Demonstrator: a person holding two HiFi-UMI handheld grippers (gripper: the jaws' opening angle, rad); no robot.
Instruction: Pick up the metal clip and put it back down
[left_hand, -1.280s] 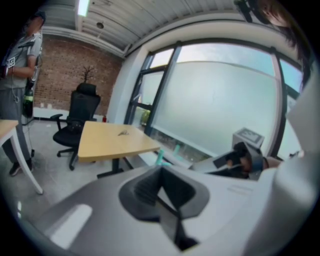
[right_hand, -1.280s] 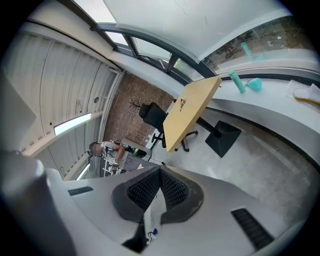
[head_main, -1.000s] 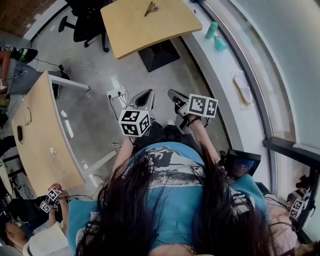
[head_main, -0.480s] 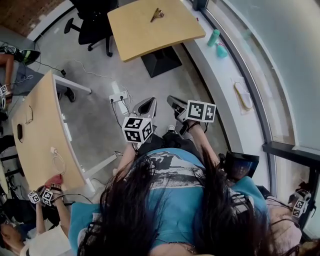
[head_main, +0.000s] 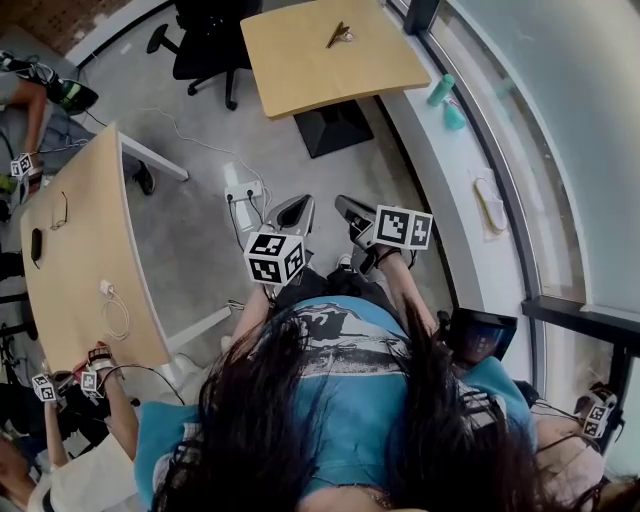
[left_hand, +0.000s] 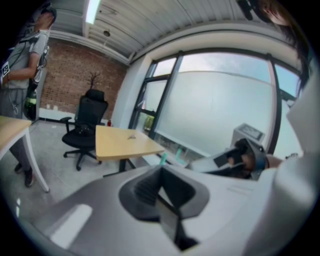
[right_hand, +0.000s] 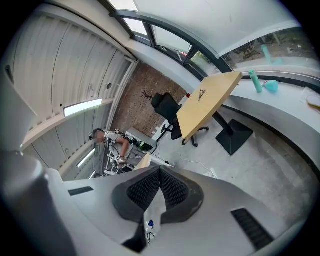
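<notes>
Metal clip (head_main: 338, 35) lies on the far table (head_main: 300, 70), near the edge farthest from the person, well apart from both pairs of jaws. A stretch of bare floor (head_main: 190, 230) lies between the table and the person. In the left gripper view the clip (left_hand: 131, 136) is a small speck on the tabletop (left_hand: 120, 145), above and left of the jaw tips. In the right gripper view it (right_hand: 201, 93) sits on the tilted-looking tabletop (right_hand: 205, 110), up and to the right of the tips.

Left gripper (head_main: 290, 207) has its jaws closed, the pads meeting at the tip (left_hand: 161, 170) with nothing between them. Right gripper (head_main: 350, 208) is closed as well, its ribbed pads pressed together (right_hand: 160, 172) and empty.

Both grippers are held side by side close in front of the person's body, over the floor, with forearms bent and reaching forward. Each points ahead toward the table and a little downward, its marker cube facing up. The right gripper seems rolled to one side, since the room looks slanted in its view. From the left gripper view, the right gripper (left_hand: 240, 160) and the hand holding it show just beside on the right. An office chair (head_main: 210, 30) stands at the table's left, and a teal bottle (head_main: 440, 88) stands on the window ledge (head_main: 470, 260) to its right.
</notes>
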